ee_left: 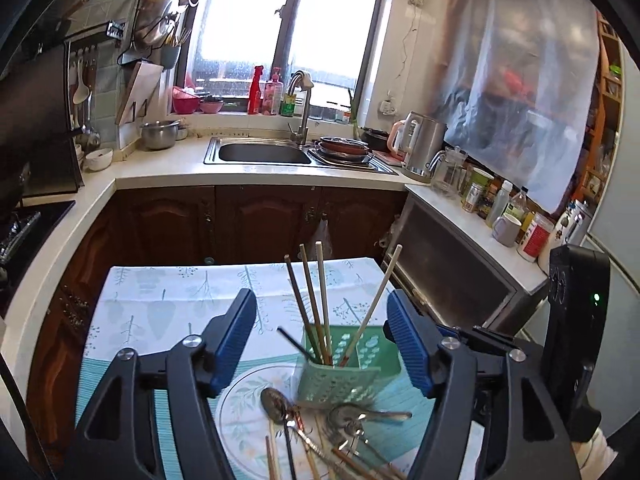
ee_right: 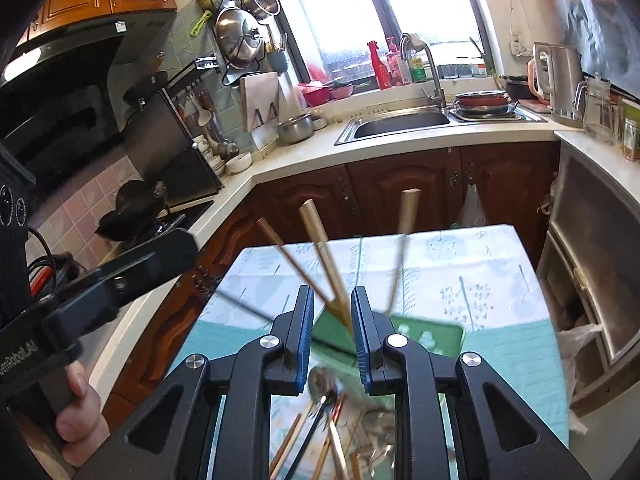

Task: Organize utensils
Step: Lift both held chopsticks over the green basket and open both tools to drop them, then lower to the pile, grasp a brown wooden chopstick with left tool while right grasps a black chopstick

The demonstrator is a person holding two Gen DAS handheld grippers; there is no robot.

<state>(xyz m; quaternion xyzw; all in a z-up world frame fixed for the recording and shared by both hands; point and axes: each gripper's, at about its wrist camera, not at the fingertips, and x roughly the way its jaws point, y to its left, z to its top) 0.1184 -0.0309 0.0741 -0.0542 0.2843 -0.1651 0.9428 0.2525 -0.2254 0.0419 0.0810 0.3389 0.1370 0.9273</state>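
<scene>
A green perforated utensil holder (ee_left: 340, 380) stands on a small table, with several chopsticks (ee_left: 316, 300) upright in it. A dark chopstick (ee_left: 292, 342) leans blurred at its rim. My left gripper (ee_left: 320, 300) is open wide, its blue pads on either side of the holder and touching nothing. In front of the holder, a patterned plate (ee_left: 240, 412) carries metal spoons (ee_left: 360, 416) and more chopsticks. My right gripper (ee_right: 332, 294) hovers over the holder (ee_right: 424, 332) with its jaws slightly apart. The chopsticks (ee_right: 324, 248) show in the gap, and the pads do not press on them.
The table's leaf-print cloth (ee_left: 168, 296) has free room behind and left of the holder. A kitchen counter with a sink (ee_left: 264, 152) wraps around beyond. A metal cabinet (ee_left: 460, 276) stands close on the right. A person's hand (ee_right: 76, 400) grips the left gripper's handle.
</scene>
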